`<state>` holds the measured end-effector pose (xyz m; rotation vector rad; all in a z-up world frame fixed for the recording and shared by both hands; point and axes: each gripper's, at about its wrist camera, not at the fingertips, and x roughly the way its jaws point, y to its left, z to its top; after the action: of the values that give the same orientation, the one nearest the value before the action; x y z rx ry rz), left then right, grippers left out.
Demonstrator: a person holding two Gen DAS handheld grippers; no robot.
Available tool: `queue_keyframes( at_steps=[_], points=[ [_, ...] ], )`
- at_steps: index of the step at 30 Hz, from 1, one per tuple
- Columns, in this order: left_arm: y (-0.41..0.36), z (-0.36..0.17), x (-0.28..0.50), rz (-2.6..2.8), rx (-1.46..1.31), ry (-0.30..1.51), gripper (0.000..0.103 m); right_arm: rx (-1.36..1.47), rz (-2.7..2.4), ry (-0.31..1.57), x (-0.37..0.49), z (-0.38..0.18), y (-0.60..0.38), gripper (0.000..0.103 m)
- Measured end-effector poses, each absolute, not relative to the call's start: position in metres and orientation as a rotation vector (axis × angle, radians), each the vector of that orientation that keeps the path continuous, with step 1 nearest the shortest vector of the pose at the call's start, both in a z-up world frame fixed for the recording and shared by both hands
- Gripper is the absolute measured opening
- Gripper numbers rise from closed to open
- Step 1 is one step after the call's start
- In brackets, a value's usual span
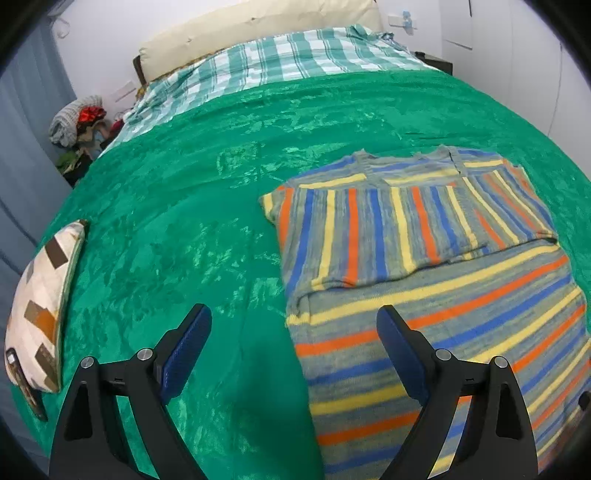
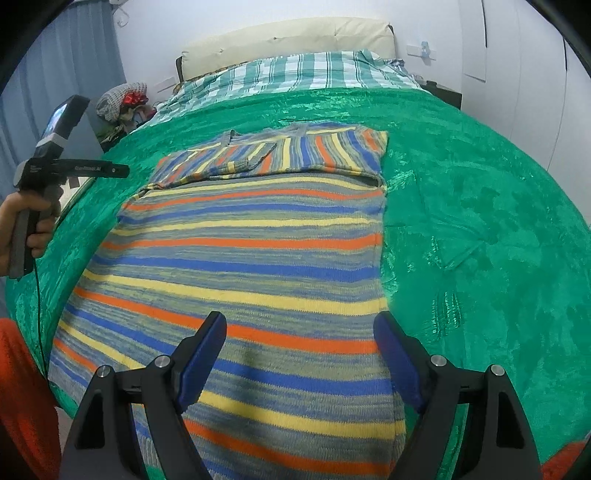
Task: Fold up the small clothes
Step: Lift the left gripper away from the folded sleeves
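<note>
While both hand-held grippers gape empty, striped sweater lies flat w/ sleeves folded in.

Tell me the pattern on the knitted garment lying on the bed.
Grey-blue knitted garment: orange, blue and yellow stripes, clearest in the right wrist view.

A home bedroom: bed, headboard, pillow.

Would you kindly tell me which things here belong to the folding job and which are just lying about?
Job: striped sweater, left tongs, right tongs, both open.
Lying about: patterned cushion, cream pillow, checked sheet, clothes heap.
</note>
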<state>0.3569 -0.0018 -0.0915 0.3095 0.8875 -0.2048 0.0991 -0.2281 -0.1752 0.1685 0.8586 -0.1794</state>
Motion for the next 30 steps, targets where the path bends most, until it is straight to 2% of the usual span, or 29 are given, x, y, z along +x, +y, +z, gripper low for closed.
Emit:
queue_keyframes(
  at_steps=[8,16,18,30],
  points=[
    [0.014,-0.105,0.315,-0.227,0.240,0.939,0.092,0.120,-0.219,0.819,0.093,-0.163,-0.227,0.081],
    [0.030,-0.172,0.255,-0.258,0.229,1.080,0.092,0.114,-0.241,0.857,0.085,-0.163,-0.229,0.081],
    [0.037,-0.175,0.243,-0.259,0.213,1.063,0.097,0.108,-0.241,0.880,0.087,-0.167,-0.227,0.081],
    [0.048,-0.180,0.216,-0.264,0.232,1.021,0.100,0.064,-0.237,1.006,0.093,-0.201,-0.222,0.081]
  ],
)
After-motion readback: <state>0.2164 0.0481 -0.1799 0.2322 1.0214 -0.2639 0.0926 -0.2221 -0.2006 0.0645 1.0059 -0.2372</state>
